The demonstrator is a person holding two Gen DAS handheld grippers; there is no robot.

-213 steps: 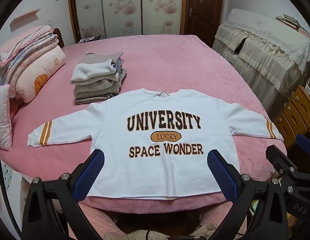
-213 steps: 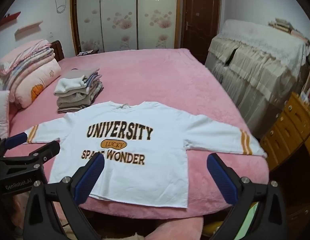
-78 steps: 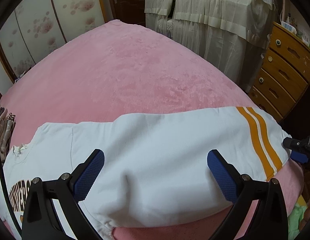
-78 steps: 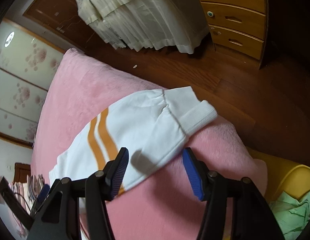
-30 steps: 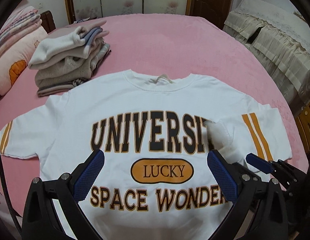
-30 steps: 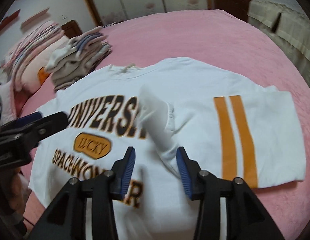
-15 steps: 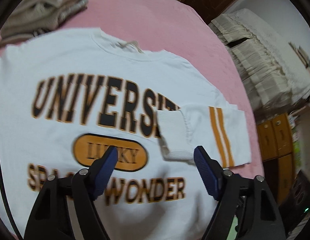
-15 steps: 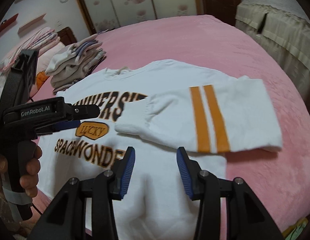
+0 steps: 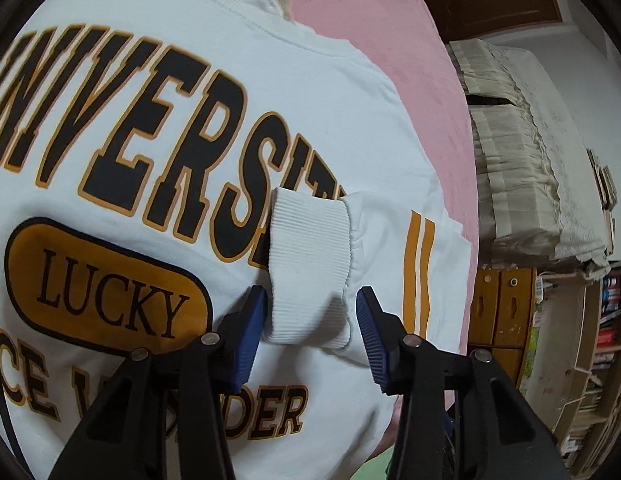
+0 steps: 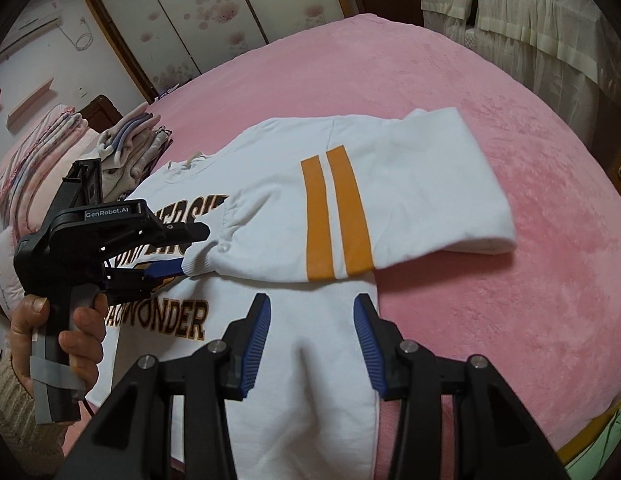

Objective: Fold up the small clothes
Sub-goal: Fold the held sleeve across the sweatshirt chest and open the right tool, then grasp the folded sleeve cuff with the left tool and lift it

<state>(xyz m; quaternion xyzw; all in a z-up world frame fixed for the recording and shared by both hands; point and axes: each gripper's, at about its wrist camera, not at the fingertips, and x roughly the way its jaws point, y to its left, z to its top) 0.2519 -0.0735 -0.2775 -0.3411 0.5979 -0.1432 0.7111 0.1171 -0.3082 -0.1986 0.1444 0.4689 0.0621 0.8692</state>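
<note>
The white sweatshirt [image 9: 158, 128] printed "UNIVERSITY", "LUCKY" lies on the pink bed [image 10: 410, 64], its striped sleeve folded across, the cuff [image 9: 308, 272] between the just-closing left gripper [image 9: 310, 336] jaws marked "GenRobot.AI", not yet pressed; right gripper [image 10: 310, 344] jaws released above the hem.

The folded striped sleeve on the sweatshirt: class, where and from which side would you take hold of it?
Probably the ribbed cuff, approached from the chest-print side. It is the sleeve's free end, thick, and lifts slightly off the sweatshirt, so the left hand-held gripper already straddles it.
</note>
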